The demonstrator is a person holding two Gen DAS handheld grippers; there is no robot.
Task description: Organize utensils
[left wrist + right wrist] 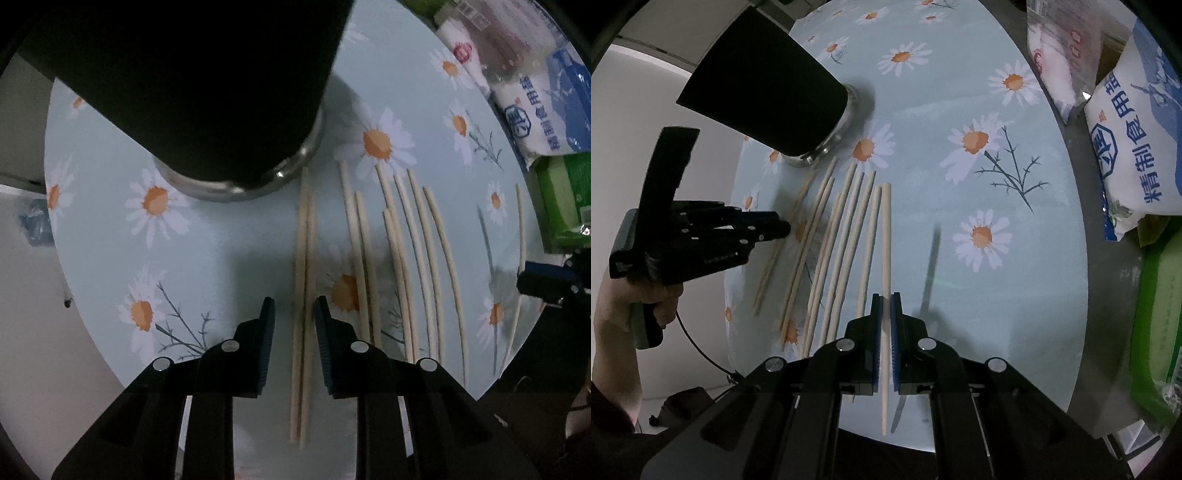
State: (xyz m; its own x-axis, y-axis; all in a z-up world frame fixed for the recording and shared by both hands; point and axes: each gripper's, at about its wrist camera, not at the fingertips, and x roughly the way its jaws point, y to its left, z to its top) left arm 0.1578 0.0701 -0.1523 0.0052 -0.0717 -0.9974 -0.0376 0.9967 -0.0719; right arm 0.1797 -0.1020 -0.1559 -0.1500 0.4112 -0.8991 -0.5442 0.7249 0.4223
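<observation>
Several pale wooden chopsticks (406, 258) lie side by side on a round daisy-print table (221, 258). A tall black cup (207, 92) with a steel base stands at the far left; it also shows in the right wrist view (764, 92). My left gripper (293, 314) is open, its jaws either side of a pair of chopsticks (304, 295), just above the table. My right gripper (885, 306) is shut on a single chopstick (885, 240), held a little above the table, with its shadow to the right. The other chopsticks (834, 251) lie to its left.
A white and blue salt bag (1130, 147), a clear bag (1056, 55) and a green package (1160, 332) crowd the table's right side. The table's near edge (923, 446) lies close below my right gripper. The left gripper (764, 230) shows in the right wrist view.
</observation>
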